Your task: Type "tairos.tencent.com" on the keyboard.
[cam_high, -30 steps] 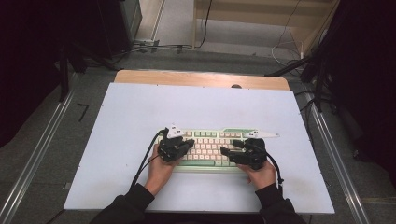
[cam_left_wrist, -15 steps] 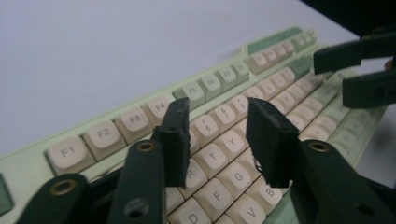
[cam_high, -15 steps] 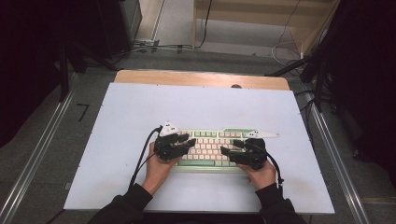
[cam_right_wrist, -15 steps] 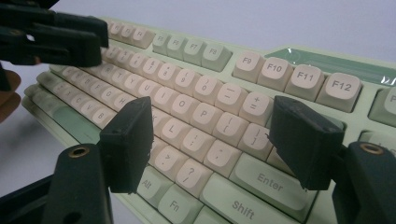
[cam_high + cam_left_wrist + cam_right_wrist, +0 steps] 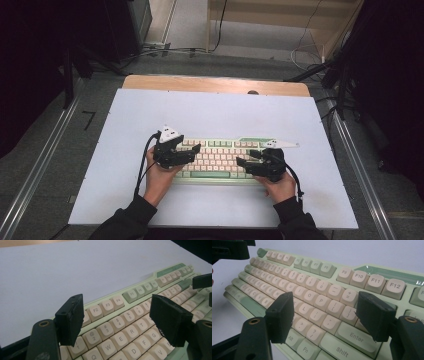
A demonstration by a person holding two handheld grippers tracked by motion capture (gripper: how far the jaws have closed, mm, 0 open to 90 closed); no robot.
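High view shows a pale green keyboard (image 5: 220, 157) with cream keys lying flat on the white table (image 5: 215, 112), near the person's edge and a little right of the middle. The left gripper (image 5: 192, 150) is over the left end of the keyboard, and the right gripper (image 5: 243, 164) is over the right part; both point inward, toward each other. Left gripper view looks along its two black jaws, which stand wide apart above the number row and the keys Q, W, E, R, with nothing between them. Right gripper view shows the same for the other tool: the jaws are spread wide, above the keys around P, L and Enter, and they hold nothing. Whether any jaw touches a key, I cannot tell.
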